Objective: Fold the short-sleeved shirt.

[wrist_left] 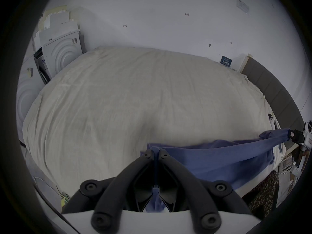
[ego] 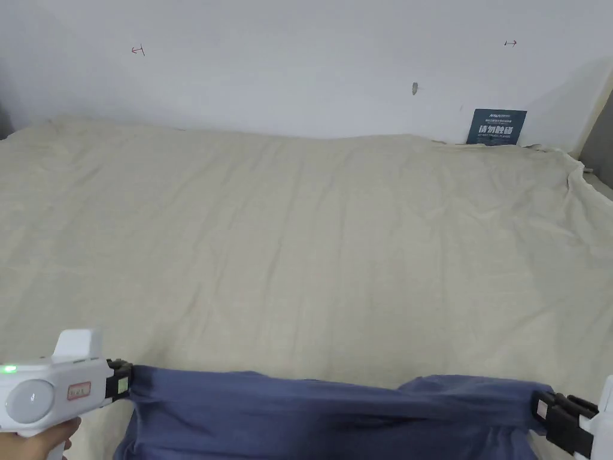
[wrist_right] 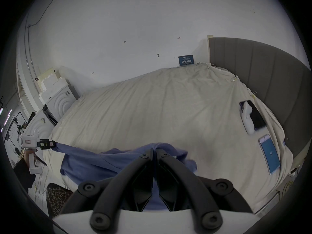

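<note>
The soft blue cotton short-sleeved shirt (ego: 311,413) hangs stretched between the two grippers over the near edge of the wrinkled cream bedsheet (ego: 311,239). It looks light and limp, likely to sag and bunch wherever unsupported, so opposite corners or shoulder seams seem the best places to hold. The left gripper (wrist_left: 155,153) is clamped on one bunched end, jaws nearly together; the right gripper (wrist_right: 154,150) pinches the other end likewise.
</note>
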The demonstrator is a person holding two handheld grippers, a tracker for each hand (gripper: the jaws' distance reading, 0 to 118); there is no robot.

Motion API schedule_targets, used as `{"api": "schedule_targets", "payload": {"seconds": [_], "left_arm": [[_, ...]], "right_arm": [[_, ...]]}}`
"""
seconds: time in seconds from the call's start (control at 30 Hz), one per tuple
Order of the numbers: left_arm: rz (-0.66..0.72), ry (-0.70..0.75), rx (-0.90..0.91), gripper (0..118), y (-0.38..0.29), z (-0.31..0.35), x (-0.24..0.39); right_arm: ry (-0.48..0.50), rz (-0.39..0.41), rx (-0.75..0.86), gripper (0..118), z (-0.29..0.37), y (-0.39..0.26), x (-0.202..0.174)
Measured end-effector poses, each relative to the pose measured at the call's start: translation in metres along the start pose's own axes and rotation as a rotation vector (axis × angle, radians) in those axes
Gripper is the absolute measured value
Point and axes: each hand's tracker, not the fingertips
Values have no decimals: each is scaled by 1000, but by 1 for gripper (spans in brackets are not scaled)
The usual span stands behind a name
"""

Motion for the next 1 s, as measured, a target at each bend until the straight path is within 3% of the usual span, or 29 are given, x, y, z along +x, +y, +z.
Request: {"api": "schedule_targets", "payload": {"seconds": [0.27, 0.53, 0.6, 0.7, 0.77, 0.8, 0.83, 1.0], "left_arm": [[-22, 52, -100, 0, -67, -35, -8], [13, 80, -117, 2, -83, -42, -8], [39, 78, -131, 20, -79, -41, -9], [93, 77, -134, 37, -71, -27, -6], [102, 94, -78, 87, -62, -13, -2], [106, 93, -36, 100, -57, -5, 1], [105, 85, 22, 105, -49, 6, 4], [71, 94, 295, 104, -8, 62, 31]], "right_arm": [[-100, 27, -142, 1, -25, -66, 11], [-158, -18, -203, 2, -55, -96, 19], [-164, -17, -197, 10, -52, -94, 16], [-163, -4, -128, 27, -39, -83, 10], [-158, 24, -45, 73, -22, -69, 4], [-146, 27, 3, 77, -14, -61, 0], [-143, 32, 47, 76, -5, -50, -5], [-139, 108, 287, 76, 40, 3, -40]]}}
